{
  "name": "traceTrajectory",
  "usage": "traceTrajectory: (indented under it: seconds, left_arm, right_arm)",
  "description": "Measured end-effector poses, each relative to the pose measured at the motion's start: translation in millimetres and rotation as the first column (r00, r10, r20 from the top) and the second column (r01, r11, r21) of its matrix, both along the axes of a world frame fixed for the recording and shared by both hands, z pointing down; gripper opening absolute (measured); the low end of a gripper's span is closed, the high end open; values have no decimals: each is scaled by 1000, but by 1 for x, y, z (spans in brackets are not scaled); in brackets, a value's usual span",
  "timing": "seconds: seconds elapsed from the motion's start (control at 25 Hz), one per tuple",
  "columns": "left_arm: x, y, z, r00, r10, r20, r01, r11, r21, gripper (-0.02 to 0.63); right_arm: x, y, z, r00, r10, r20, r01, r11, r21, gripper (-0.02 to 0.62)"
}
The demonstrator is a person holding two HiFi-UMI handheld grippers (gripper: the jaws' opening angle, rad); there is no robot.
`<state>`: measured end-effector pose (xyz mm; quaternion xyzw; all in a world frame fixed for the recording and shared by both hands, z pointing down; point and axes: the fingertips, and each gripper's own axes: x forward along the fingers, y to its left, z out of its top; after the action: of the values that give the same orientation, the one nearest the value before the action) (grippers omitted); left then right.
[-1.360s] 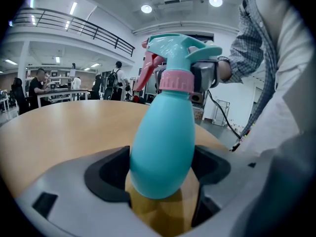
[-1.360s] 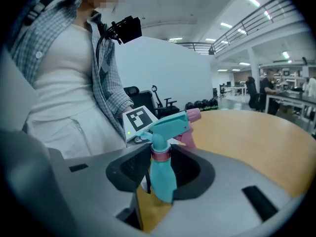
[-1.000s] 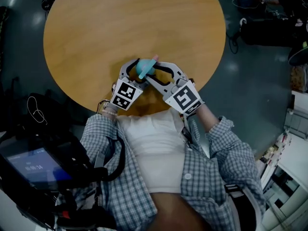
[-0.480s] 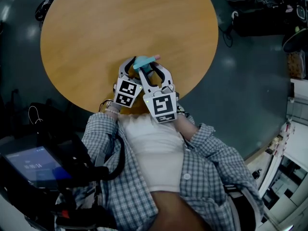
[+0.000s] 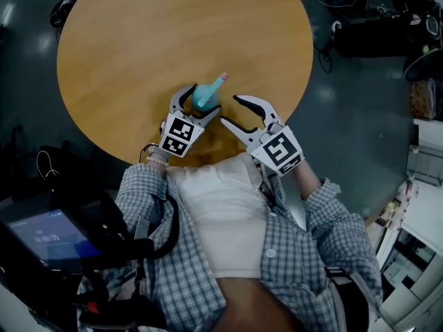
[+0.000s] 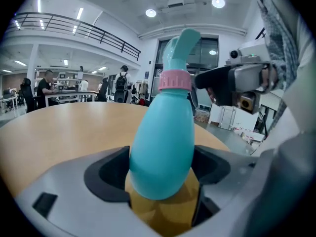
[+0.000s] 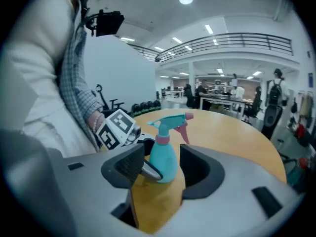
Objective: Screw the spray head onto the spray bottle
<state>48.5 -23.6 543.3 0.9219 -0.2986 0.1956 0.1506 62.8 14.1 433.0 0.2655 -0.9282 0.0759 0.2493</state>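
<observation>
Left gripper (image 5: pixel 201 104) reaches out over the near edge of the counter (image 5: pixel 138 47), pointing down and away, and its jaws are clamped on the belly of the teal spray bottle (image 6: pixel 163 147). The bottle stands just inside that near edge, leaning a touch; whether its base touches the wood I can't tell. The spray head (image 7: pixel 170 120) sits on top over a pink collar (image 6: pixel 174 80), with the pink trigger (image 7: pixel 183 130) hanging below the nozzle. Right gripper (image 5: pixel 230 111) hovers just beside the bottle on the right, angled towards it. Its jaws have just been opening and now stand wide apart, pads off everything, and the bottle lies beyond their tips. Plaid sleeves (image 5: pixel 325 213) run back from both grippers. Off the counter, dark bags (image 5: pixel 377 33) lie on the floor at the far right, and a device with a lit screen (image 5: pixel 41 237) hangs at the person's left
</observation>
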Motion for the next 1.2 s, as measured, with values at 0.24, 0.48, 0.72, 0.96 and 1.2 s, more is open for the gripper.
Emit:
traceTrajectory:
  seconds: [0.24,0.48,0.72,0.96,1.2]
  left_arm:
    - [-5,4,-3,999,49,-1,-49,999,5,382]
    - [-13,6,-1,999,35,1,-35,999,-4,382]
    - [-18,8,-3,999,39,-4,-39,999,-4,382]
    - [-24,10,-2,999,46,-3,-46,999,-5,382]
    - [-24,8,-2,999,47,-1,-47,999,-6,382]
  right_arm:
    - [-1,-25,-14,892,-431,-135,433,901,-14,227]
    - [-30,-40,0,666,-715,-212,711,695,-106,224]
    - [-40,-12,13,528,-844,-88,810,532,-246,153]
    - [-63,-11,16,589,-808,-20,793,583,-175,153]
    - [-65,-17,15,717,-695,54,697,711,-100,120]
